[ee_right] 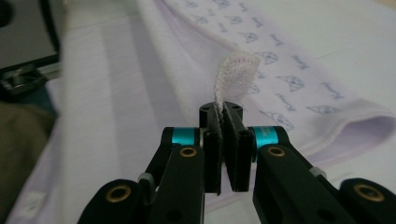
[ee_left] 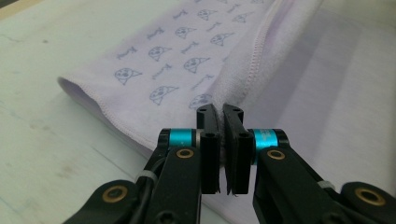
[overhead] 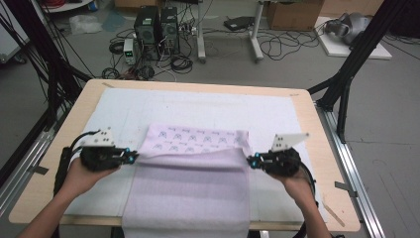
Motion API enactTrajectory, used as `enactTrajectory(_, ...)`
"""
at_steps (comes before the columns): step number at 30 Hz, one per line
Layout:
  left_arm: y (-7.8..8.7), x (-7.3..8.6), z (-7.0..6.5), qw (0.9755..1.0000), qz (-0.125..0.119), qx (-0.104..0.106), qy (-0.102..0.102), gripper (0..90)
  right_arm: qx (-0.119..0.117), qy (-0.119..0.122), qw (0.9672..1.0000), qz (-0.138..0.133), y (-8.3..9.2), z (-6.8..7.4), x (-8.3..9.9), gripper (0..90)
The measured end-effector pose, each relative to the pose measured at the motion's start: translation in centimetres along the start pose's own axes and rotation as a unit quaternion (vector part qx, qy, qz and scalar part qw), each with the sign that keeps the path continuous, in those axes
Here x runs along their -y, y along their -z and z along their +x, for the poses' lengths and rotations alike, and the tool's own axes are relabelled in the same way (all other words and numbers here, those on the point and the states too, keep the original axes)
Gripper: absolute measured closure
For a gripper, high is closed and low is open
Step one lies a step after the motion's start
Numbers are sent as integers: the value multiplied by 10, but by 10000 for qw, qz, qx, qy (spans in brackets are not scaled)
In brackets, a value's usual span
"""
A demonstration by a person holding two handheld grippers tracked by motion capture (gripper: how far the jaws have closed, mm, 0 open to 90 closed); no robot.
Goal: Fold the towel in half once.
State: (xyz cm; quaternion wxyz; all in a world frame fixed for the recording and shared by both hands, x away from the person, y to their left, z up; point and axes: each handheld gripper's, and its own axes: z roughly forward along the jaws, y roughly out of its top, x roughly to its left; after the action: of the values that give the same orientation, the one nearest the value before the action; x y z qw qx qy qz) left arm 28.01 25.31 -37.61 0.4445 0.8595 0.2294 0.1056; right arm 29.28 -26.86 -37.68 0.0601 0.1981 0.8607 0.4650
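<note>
A pale lilac towel (overhead: 188,183) lies on the table, its plain side folded over a printed side (overhead: 195,137) with small blue figures. My left gripper (overhead: 132,157) is shut on the folded edge at the towel's left side; its jaws pinch the hem (ee_left: 236,79) in the left gripper view (ee_left: 220,112). My right gripper (overhead: 251,162) is shut on the same folded edge at the right side, where a rounded towel corner (ee_right: 236,70) sticks up from between the closed jaws (ee_right: 220,111). The towel's near end hangs over the table's front edge.
A white mat (overhead: 208,106) covers most of the wooden table (overhead: 324,148). Black frame posts (overhead: 354,54) stand at the back right and left. Computer towers (overhead: 156,25) and cables sit on the floor behind the table.
</note>
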Motion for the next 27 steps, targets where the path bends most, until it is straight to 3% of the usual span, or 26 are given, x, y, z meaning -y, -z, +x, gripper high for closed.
enactTrajectory(1, 0, 0, 0, 10000, 0, 0, 0, 854, -78, 55, 10000, 16, 2, 11, 5, 866)
enactTrajectory(3, 10, 15, -26, 9998, 19, 174, -114, 845, -239, 84, 9997, 8, 6, 30, 14, 853)
enactTrajectory(4, 11, 18, -32, 9996, 71, 210, -158, 825, -374, 51, 9993, -11, 7, 37, 18, 827)
enactTrajectory(5, 11, 18, -32, 9996, 71, 210, -158, 770, -374, 51, 9993, -11, 7, 37, 18, 827)
enactTrajectory(6, 11, 20, -35, 9996, 108, 216, -135, 696, -446, 84, 9989, 62, 8, 44, 21, 717)
enactTrajectory(7, 11, 22, -35, 9996, 139, 205, -138, 696, -446, 84, 9989, 62, 8, 44, 21, 717)
enactTrajectory(8, 10, 22, -33, 9997, 155, 161, -134, 651, -523, 11, 9986, 19, 8, 41, 21, 654)
enactTrajectory(9, 9, 21, -28, 9998, 166, 69, -116, 626, -430, -1, 9991, 58, 8, 38, 19, 632)
enactTrajectory(10, 4, 17, -18, 9998, 128, -120, -47, 601, -348, -4, 9994, 61, 6, 32, 18, 614)
enactTrajectory(12, 1, 15, -11, 9998, 102, -182, -30, 598, -264, -49, 9996, 64, 5, 25, 16, 593)
enactTrajectory(13, -8, 11, 2, 9993, 53, -357, 73, 583, 22, -119, 9998, 166, -1, 8, 12, 555)
enactTrajectory(16, -19, 7, 14, 9987, 7, -477, 194, 583, 385, -335, 9985, 190, -11, -20, 6, 504)
enactTrajectory(17, -33, 0, 30, 9974, 14, -644, 323, 583, 490, -511, 9972, 245, -17, -34, 3, 486)
enactTrajectory(18, -33, 0, 30, 9974, 14, -644, 323, 582, 582, -600, 9961, 284, -23, -44, 1, 467)
enactTrajectory(20, -54, -9, 52, 9949, 12, -846, 545, 582, 722, -736, 9937, 432, -35, -63, -3, 429)
enactTrajectory(21, -61, -11, 60, 9941, 26, -846, 683, 579, 800, -811, 9919, 567, -41, -72, -4, 408)
enactTrajectory(22, -61, -11, 60, 9941, 26, -846, 683, 567, 800, -811, 9919, 567, -41, -72, -4, 408)
enactTrajectory(23, -74, -13, 75, 9905, 71, -1109, 810, 555, 899, -960, 9893, 627, -50, -88, -5, 390)
enactTrajectory(24, -80, -14, 83, 9890, 82, -1148, 929, 527, 982, -971, 9879, 712, -55, -95, -5, 370)
enactTrajectory(25, -80, -14, 83, 9890, 82, -1148, 929, 514, 1062, -1041, 9859, 761, -59, -101, -4, 355)
enactTrajectory(26, -91, -12, 98, 9860, 153, -1159, 1193, 507, 1088, -1091, 9847, 812, -62, -107, -2, 352)
enactTrajectory(27, -91, -12, 98, 9860, 153, -1159, 1193, 493, 1106, -1149, 9836, 843, -64, -111, 0, 350)
